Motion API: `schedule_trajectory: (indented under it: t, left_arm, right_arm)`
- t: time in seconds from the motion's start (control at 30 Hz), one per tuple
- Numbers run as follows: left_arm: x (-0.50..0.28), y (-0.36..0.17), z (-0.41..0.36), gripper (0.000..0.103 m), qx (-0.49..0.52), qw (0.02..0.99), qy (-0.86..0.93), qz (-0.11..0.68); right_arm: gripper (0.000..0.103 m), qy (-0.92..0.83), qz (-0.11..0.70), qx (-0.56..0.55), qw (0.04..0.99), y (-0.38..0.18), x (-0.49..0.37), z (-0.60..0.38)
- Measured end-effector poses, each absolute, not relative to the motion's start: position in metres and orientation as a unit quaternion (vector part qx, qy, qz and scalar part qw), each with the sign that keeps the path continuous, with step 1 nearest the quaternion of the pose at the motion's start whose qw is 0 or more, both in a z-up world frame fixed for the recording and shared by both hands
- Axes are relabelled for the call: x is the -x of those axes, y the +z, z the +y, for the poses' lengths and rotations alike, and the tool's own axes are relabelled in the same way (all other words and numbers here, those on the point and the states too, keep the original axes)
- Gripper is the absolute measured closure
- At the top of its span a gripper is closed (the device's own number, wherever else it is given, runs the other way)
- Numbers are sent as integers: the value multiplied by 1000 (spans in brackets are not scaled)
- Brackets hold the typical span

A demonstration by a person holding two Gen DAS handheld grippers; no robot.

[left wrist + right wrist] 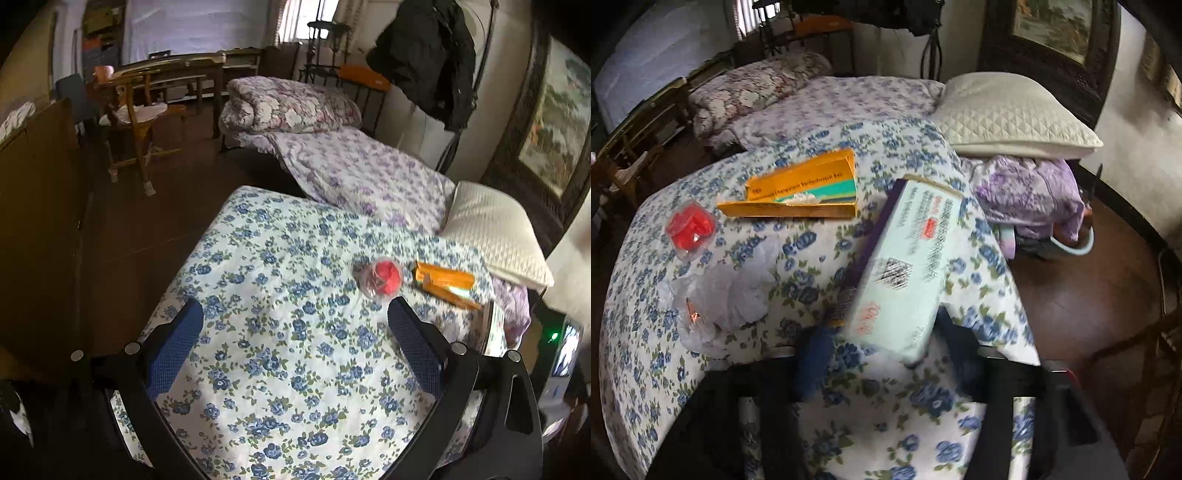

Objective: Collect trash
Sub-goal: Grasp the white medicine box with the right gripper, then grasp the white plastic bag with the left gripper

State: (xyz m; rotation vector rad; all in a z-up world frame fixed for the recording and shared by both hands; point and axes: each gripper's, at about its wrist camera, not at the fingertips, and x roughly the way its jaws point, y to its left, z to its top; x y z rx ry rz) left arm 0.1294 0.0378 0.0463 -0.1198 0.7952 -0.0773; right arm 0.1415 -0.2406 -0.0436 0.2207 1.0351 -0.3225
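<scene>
Right wrist view first: my right gripper is clamped on a pale green medicine box, pinching its near end, so the box sticks out ahead of the fingers and tilts up over the blue-flowered bedspread. It's blurry, so I can't say how deep the bite is. Just left of the fingers lies a crumpled clear plastic wrapper, further ahead-left a red thing in a clear shell, and straight ahead past the box an opened orange carton. Beyond that, ahead-right, sits a white quilted pillow.

My left gripper is wide open with nothing in it, hovering over the bedspread. The red thing is just ahead of its right finger, with the orange carton further right.

How I'd play it: keep the squeeze steady on the box, since a long carton held at one end probably wants to swing. No bin in sight, so I'd carry it level. For the left, I'd shift right to centre on the red shell before closing.
</scene>
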Motion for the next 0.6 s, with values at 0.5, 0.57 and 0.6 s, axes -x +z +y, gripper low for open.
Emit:
schedule_trajectory:
  t: [0.5, 0.57, 0.6]
  left_arm:
    - [-160, -23, -59, 7, -14, 870, -129, 476]
    - [-160, -29, -77, 7, -41, 871, -127, 473]
    - [-160, -30, -83, 7, -50, 872, -127, 470]
  right_arm:
    - [53, -41, 462, -150, 873, 1, -76, -230]
    - [53, -35, 477, -154, 864, -7, -81, -231]
    - [53, -33, 481, -157, 862, -9, -81, -232]
